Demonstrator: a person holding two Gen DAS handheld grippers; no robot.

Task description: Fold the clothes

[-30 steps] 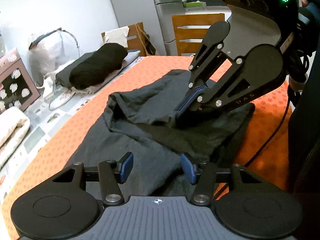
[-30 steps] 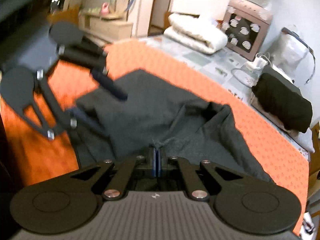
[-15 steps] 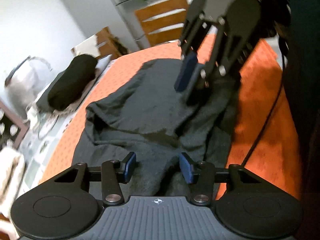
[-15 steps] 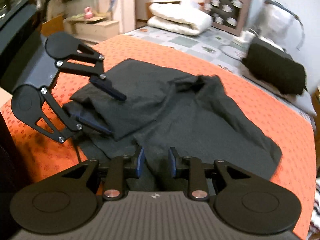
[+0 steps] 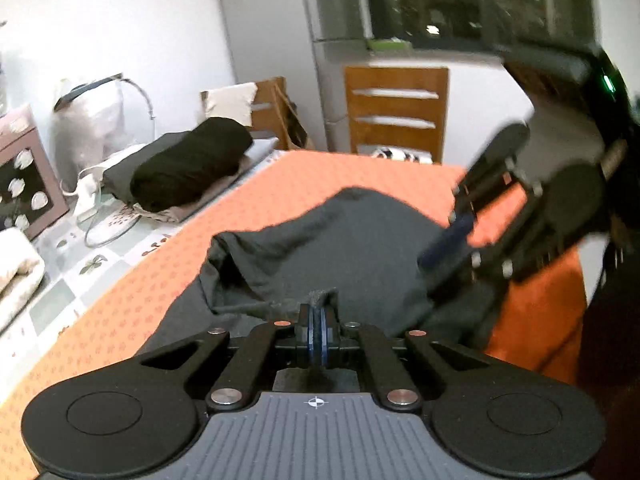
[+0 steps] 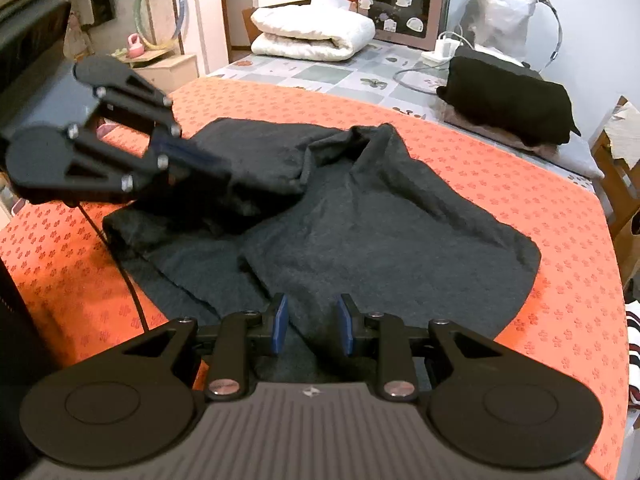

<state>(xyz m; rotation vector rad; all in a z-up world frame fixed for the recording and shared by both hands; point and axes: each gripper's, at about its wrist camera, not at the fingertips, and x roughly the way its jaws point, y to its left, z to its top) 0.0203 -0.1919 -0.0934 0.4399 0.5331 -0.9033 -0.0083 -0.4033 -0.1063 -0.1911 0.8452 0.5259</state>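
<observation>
A dark grey garment (image 6: 380,232) lies rumpled and partly doubled over on the orange patterned cover (image 6: 560,280). My left gripper (image 5: 318,316) is shut on a raised fold of the garment (image 5: 340,248), and a tuft of cloth sticks out above its pads. In the right wrist view, the left gripper (image 6: 204,158) pinches the garment's left side. My right gripper (image 6: 312,322) stands open low over the garment's near edge, and its blue pads (image 6: 280,322) are apart and press on nothing. In the left wrist view, the right gripper (image 5: 444,256) is blurred at the right, over the cloth.
A black folded bundle (image 6: 508,100) rests at the far right edge and a white folded quilt (image 6: 312,36) lies behind. A wooden chair (image 5: 396,112) stands past the far end. A black cable (image 6: 128,280) crosses the cover at the left.
My left gripper has gone from wide open to shut on a fold of the garment. My right gripper has let go of the cloth, opened and rolled.
</observation>
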